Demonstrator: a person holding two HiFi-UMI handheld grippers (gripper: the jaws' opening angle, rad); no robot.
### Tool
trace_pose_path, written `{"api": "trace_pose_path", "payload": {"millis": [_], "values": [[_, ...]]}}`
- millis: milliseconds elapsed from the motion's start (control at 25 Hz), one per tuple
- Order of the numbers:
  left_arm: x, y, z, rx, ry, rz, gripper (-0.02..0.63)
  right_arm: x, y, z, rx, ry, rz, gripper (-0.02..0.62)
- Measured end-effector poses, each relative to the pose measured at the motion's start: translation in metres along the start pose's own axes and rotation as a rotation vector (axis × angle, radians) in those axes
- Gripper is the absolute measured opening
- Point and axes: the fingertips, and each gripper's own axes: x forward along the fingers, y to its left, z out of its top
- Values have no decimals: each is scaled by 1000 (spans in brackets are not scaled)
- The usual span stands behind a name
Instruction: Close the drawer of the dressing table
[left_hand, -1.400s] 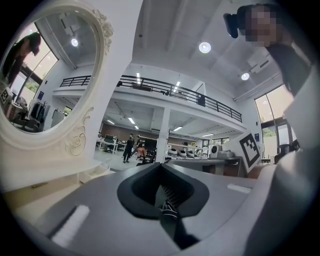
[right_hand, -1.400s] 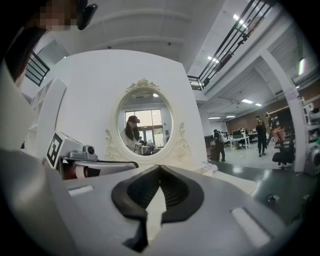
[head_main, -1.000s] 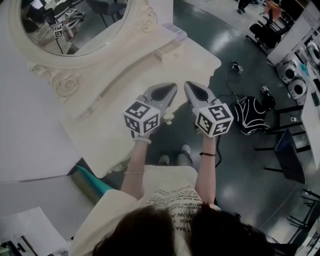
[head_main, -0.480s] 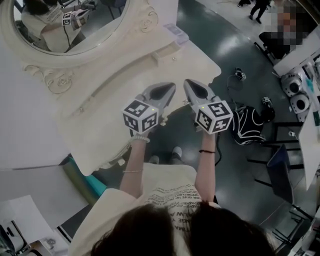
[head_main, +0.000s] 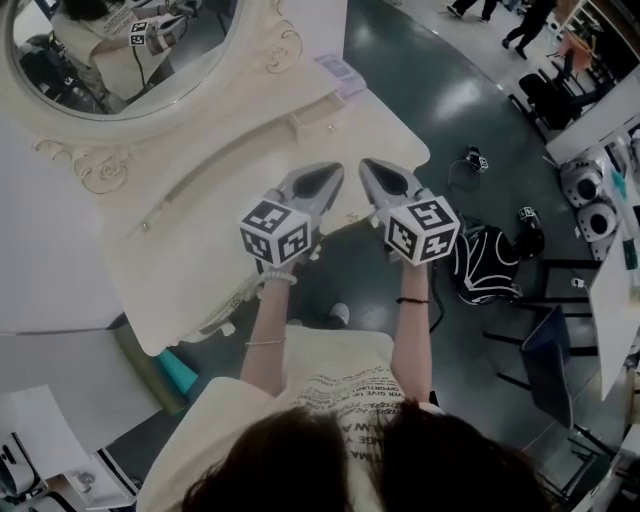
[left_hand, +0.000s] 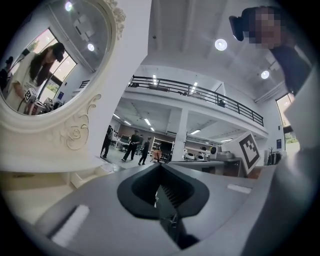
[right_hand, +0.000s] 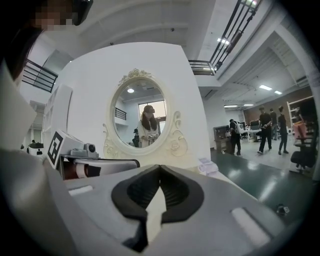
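Note:
The cream dressing table (head_main: 230, 180) with its oval mirror (head_main: 110, 50) fills the upper left of the head view. My left gripper (head_main: 335, 172) and right gripper (head_main: 368, 166) are held side by side, level, over the table's front edge. Both are shut with nothing between the pads. The gripper bodies hide most of the drawer front, so only a scrap of cream edge (head_main: 350, 215) shows between them. I cannot tell how far out the drawer stands. In the left gripper view the left gripper (left_hand: 160, 165) shows its tips together. The right gripper (right_hand: 160, 167) faces the mirror (right_hand: 142, 120).
A black bag (head_main: 487, 262) lies on the dark floor to the right, with dark chairs (head_main: 545, 360) beyond it. A teal object (head_main: 175, 370) sits under the table's left end. Small papers (head_main: 340, 72) rest on the tabletop's far corner. People walk in the distance.
Both grippers have moved together toward the table, still shut. The tabletop has slid up and left in the head view, and the person's feet have stepped closer.

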Motion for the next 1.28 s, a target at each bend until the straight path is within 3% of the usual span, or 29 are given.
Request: {"api": "trace_pose_path", "payload": {"millis": [320, 640, 1280], "values": [[13, 1, -8, -9, -5, 70, -2, 3, -17, -7, 5, 19, 50, 3], [11, 36, -20, -41, 20, 148, -2, 37, -23, -17, 37, 45, 85, 3], [43, 102, -29, -91, 65, 107, -2, 103, -51, -28, 72, 97, 88, 3]]}}
